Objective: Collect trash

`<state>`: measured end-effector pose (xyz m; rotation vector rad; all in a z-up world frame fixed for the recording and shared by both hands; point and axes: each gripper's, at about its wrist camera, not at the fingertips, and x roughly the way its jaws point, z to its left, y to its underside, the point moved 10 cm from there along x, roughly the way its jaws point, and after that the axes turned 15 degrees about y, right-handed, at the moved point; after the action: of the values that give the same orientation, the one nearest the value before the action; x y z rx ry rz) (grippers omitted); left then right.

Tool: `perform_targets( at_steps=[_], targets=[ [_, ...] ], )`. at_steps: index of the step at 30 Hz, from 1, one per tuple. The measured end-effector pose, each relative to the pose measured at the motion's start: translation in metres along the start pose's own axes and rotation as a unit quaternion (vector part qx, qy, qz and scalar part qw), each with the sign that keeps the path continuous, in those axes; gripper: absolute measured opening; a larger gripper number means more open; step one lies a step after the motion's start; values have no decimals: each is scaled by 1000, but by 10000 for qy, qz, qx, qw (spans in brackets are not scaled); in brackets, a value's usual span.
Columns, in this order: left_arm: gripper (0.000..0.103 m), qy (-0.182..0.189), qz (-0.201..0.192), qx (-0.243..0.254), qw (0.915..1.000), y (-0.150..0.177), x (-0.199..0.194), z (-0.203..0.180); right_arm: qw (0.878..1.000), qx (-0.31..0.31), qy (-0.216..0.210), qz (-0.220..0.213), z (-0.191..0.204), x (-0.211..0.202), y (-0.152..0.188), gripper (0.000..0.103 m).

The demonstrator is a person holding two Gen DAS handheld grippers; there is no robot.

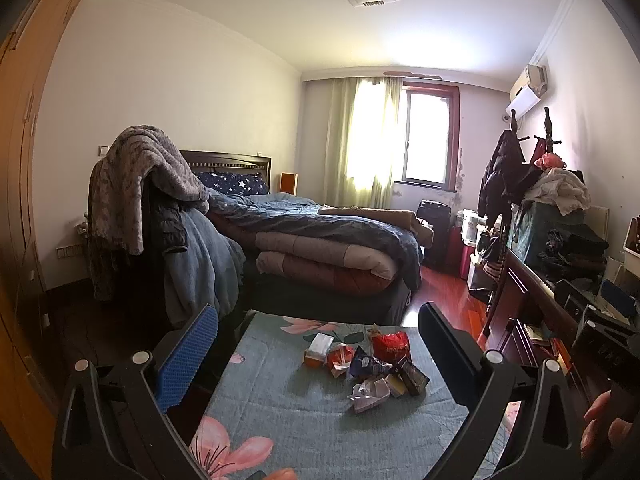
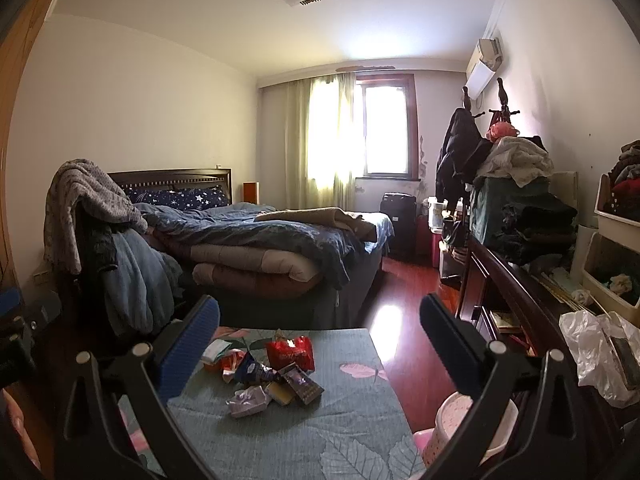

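Two grippers, left [image 1: 318,354] and right [image 2: 320,338], both spread wide, empty, above trash [image 1: 370,366] heaped mid-table [image 1: 280,412]. Only in right view: pink-speckled bin [image 2: 452,426] beside table, white bag [image 2: 592,354]. Only in left view: hand [image 1: 606,426] at right edge.

We see the trash [image 1: 368,368] heaped mid-table [image 1: 288,432] — the bed [image 1: 320,236] behind, a bin [image 2: 460,424] just right of the table, a dresser [image 2: 516,276] further right.
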<state>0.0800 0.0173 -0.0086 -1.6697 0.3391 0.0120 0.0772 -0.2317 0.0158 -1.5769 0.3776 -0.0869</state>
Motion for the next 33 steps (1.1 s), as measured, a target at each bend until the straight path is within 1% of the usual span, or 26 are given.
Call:
perform_targets(
  at_steps=[19, 33],
  targets=[
    [100, -55, 35, -15, 10000, 3, -1, -3, 10000, 7, 20, 44, -1, 5, 2, 100],
    [100, -80, 44, 8, 10000, 3, -3, -7, 9999, 4, -80, 126, 2, 8, 10, 100]
  ],
)
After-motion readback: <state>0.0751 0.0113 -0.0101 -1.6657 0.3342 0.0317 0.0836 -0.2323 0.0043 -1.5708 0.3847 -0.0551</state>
